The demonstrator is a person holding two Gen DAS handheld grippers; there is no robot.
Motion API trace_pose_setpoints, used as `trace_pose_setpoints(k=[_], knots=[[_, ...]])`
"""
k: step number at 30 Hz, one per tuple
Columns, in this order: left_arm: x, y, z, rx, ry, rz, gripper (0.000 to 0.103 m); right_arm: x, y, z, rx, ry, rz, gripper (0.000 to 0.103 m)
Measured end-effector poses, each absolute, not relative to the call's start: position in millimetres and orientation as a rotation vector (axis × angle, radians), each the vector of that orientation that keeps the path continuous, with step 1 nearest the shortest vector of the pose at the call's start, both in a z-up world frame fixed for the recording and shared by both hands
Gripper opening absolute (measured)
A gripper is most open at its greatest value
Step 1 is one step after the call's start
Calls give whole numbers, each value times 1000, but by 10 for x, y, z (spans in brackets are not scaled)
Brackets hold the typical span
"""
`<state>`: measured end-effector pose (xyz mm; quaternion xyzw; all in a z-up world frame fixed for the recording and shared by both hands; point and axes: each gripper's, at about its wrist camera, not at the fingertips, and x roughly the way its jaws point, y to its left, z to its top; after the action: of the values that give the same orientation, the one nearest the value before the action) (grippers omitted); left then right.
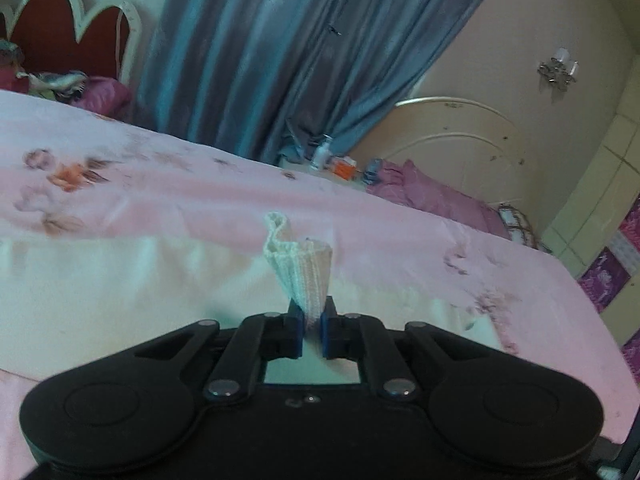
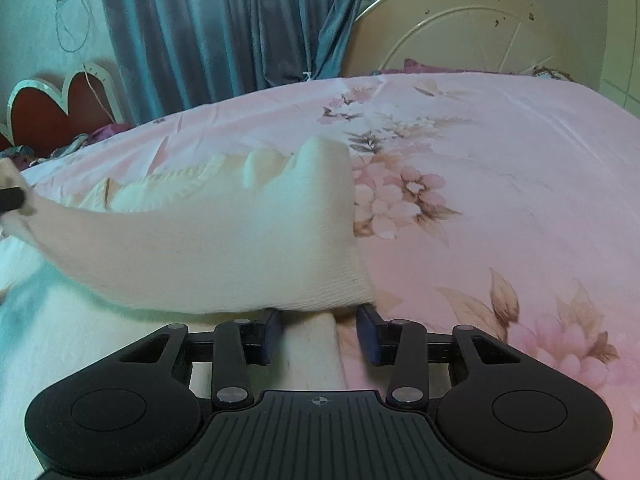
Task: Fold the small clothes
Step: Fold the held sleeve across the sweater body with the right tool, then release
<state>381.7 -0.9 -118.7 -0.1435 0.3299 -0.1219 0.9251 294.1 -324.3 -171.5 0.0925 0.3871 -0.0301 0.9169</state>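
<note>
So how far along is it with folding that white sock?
Early on. Nothing looks folded yet. The left gripper is shut on one end of the white sock, lifting it off the pink bedsheet. The right gripper has its jaws either side of the other end, not visibly clamped. Left: grip that end, fold the sock over and lay it flat.

Each of the 2 fisheye views looks forward and downward along its own gripper, close over the pink floral bedspread (image 1: 400, 240), the left toward the blue curtain (image 1: 280, 60), the right toward the cream headboard (image 2: 460, 28), both sharing curtain, headboard and white garment (image 2: 224, 248).
</note>
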Motion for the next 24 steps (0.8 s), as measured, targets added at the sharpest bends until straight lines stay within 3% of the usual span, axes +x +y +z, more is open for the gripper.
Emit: trace_pose_setpoints(k=[8, 10, 19, 22, 23, 24], knots=[[3828, 304, -1663, -303, 806, -140, 8, 2972, -3313, -1724, 247, 794, -73, 41], [3816, 323, -1700, -291, 802, -127, 8, 3011, -3296, -1729, 260, 806, -33, 8], [3798, 397, -1766, -233, 787, -76, 10, 2879, -3375, -1733, 275, 804, -92, 5], [3775, 384, -1713, -200, 797, -71, 27, 2851, -3404, -1677, 289, 825, -70, 5], [3758, 401, -1681, -201, 796, -65, 40, 2814, -3417, -1637, 287, 821, -66, 5], [3722, 421, -1653, -198, 789, -57, 61, 2769, -3436, -1588, 293, 810, -60, 6]])
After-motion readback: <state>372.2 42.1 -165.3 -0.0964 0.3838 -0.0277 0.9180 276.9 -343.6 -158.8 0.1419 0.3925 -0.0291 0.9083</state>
